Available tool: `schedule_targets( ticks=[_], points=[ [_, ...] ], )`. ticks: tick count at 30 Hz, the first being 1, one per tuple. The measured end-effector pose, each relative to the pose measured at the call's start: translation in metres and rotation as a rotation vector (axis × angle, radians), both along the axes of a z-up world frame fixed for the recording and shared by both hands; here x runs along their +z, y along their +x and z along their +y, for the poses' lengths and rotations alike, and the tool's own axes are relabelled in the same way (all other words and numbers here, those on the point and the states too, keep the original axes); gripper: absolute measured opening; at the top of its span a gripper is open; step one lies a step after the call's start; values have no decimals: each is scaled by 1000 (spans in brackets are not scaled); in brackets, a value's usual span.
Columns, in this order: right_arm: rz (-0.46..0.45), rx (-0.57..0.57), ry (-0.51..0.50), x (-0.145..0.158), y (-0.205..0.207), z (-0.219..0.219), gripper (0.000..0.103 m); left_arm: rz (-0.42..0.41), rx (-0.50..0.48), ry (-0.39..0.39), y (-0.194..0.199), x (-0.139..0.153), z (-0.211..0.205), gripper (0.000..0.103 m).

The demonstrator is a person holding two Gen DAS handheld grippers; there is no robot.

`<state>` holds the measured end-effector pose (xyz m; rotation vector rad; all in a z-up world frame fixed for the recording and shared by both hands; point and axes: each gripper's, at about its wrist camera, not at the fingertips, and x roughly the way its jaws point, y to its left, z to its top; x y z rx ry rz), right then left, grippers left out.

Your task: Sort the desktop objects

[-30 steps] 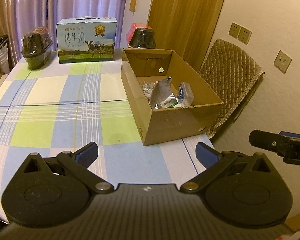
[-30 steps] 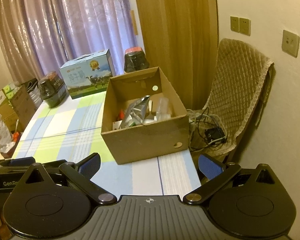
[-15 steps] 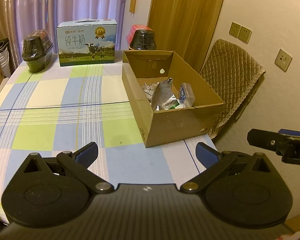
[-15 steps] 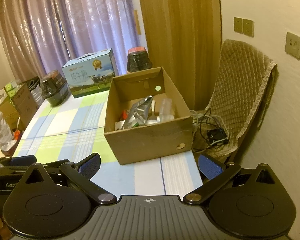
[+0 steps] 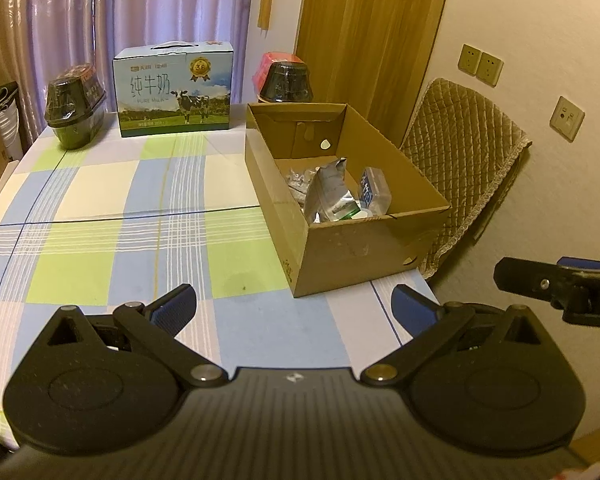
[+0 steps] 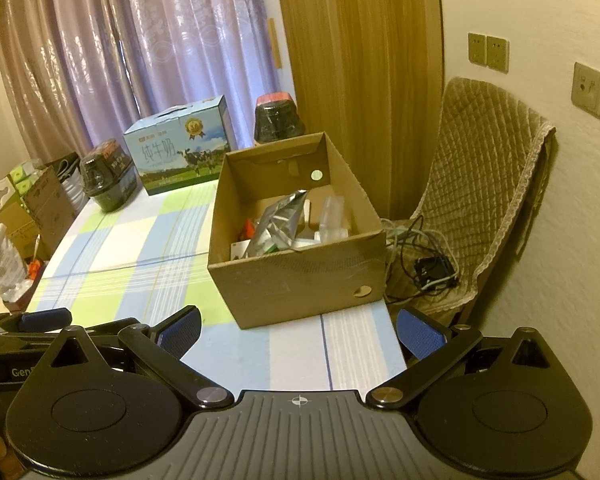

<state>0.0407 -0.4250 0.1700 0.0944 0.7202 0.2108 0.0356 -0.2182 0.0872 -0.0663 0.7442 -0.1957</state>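
Both views drifted slightly back vs 1 s ago; cardboard box [image 5: 364,248] center-right on table [image 5: 100,240]. Left claw [image 5: 294,306] & right claw [image 6: 298,330] released, empty.

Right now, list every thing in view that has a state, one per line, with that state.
left gripper: open, empty
right gripper: open, empty
cardboard box: open-topped, upright, holds items
silver pouch: inside box, leaning
milk carton: closed, upright
left dark tub: lidded, upright
right dark tub: upright behind box
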Motion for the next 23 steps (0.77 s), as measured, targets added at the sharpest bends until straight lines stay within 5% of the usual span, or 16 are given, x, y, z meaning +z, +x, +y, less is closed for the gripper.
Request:
schedule_targets(
  ticks=[23],
  points=[
    [9,4,-7,-8,-3,3,101,-23,-1,2,-4,0,5,102]
  ],
)
